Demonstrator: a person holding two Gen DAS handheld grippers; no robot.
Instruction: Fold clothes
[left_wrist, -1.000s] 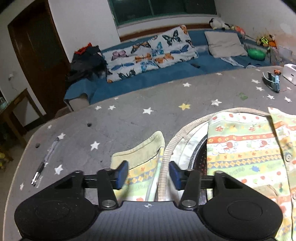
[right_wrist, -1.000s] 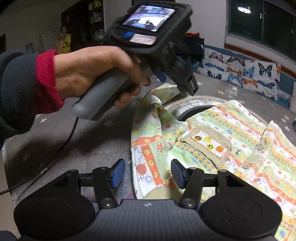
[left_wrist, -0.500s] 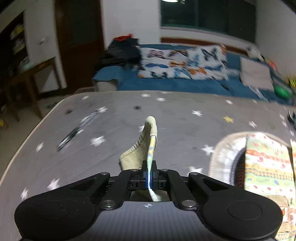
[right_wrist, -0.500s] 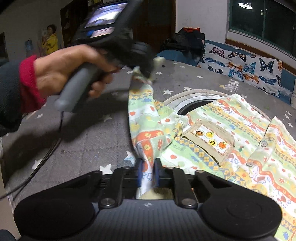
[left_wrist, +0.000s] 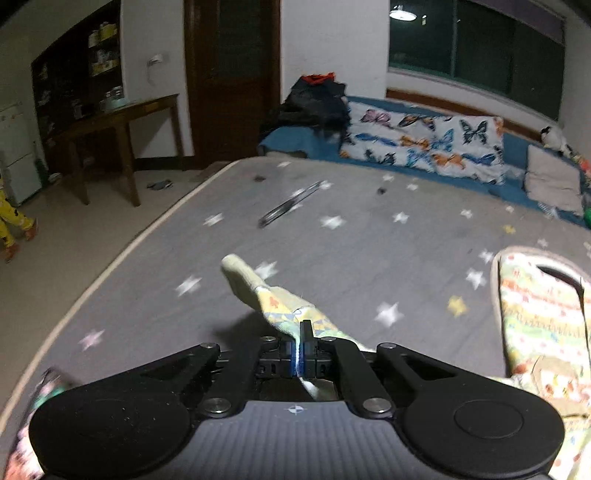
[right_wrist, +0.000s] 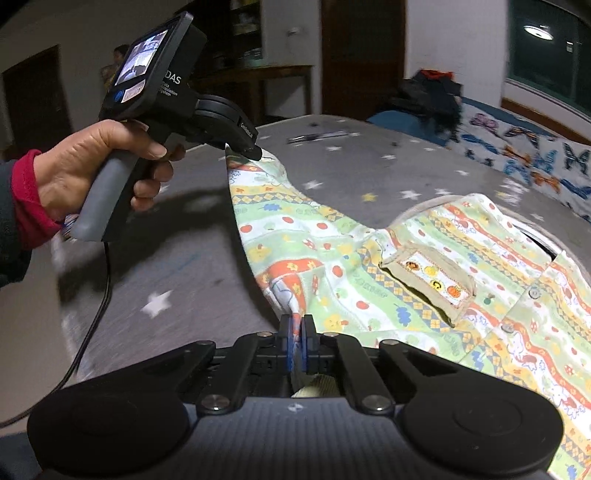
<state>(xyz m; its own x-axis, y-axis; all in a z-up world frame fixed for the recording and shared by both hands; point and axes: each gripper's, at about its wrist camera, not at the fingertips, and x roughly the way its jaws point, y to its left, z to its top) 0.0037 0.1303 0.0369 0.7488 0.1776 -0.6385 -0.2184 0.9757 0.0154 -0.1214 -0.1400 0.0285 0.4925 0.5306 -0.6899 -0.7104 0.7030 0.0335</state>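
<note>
A child's patterned shirt (right_wrist: 424, 258) with green, yellow and orange stripes and a chest pocket lies on the grey star-print table (right_wrist: 166, 266). My left gripper (left_wrist: 301, 345) is shut on the shirt's sleeve cuff (left_wrist: 273, 299) and holds it lifted above the table. In the right wrist view the left gripper (right_wrist: 255, 151) pinches the sleeve end at upper left. My right gripper (right_wrist: 297, 341) is shut on the shirt's lower side edge near the table's front. The sleeve is stretched between the two grippers. The shirt body (left_wrist: 539, 317) shows at right in the left wrist view.
A pen (left_wrist: 291, 203) lies on the far part of the table (left_wrist: 166, 295). A blue sofa with butterfly pillows (left_wrist: 424, 147) stands behind the table. A wooden side table (left_wrist: 118, 136) and a door are at the back left. A round woven mat edge (right_wrist: 424, 210) lies under the shirt.
Both grippers shut on the shirt: left on the sleeve cuff, right on the side edge. They have since lifted and drawn the sleeve out leftward, away from the shirt body.
</note>
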